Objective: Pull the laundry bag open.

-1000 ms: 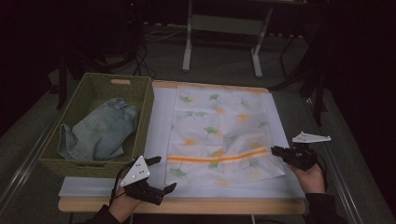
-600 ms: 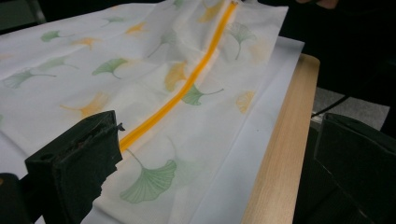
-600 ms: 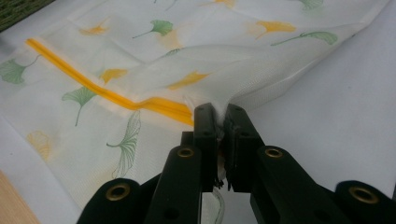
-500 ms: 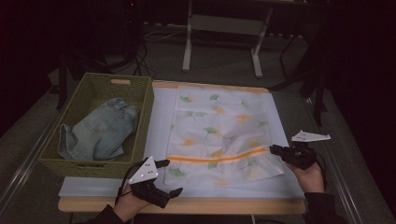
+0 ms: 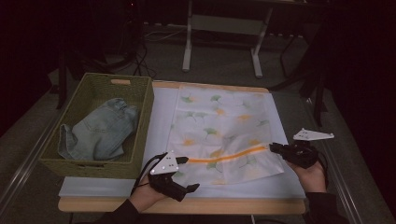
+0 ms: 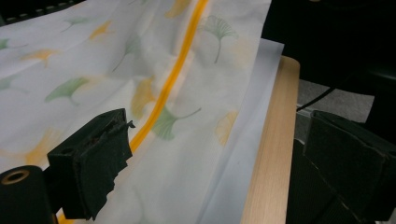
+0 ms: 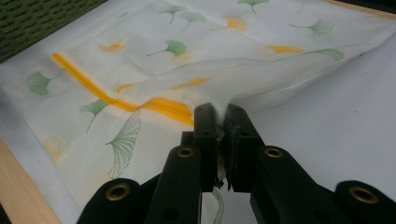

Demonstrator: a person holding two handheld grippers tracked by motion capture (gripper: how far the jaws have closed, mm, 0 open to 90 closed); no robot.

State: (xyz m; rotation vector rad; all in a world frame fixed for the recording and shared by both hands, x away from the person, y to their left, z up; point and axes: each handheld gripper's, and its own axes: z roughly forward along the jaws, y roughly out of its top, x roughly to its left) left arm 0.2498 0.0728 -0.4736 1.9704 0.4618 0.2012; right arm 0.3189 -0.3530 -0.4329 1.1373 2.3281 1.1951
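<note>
A woven green basket sits at the left of the worktop, holding a crumpled pair of light blue jeans. A white sheet covers the worktop's wooden top. On the floor beyond the far edge stands a pale metal frame.

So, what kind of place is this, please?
Probably a lab or studio set up for recording laundry handling, not a home: a worktable with a white mat, a woven basket holding jeans, a mesh laundry bag, and metal stand legs in a dark room.
</note>
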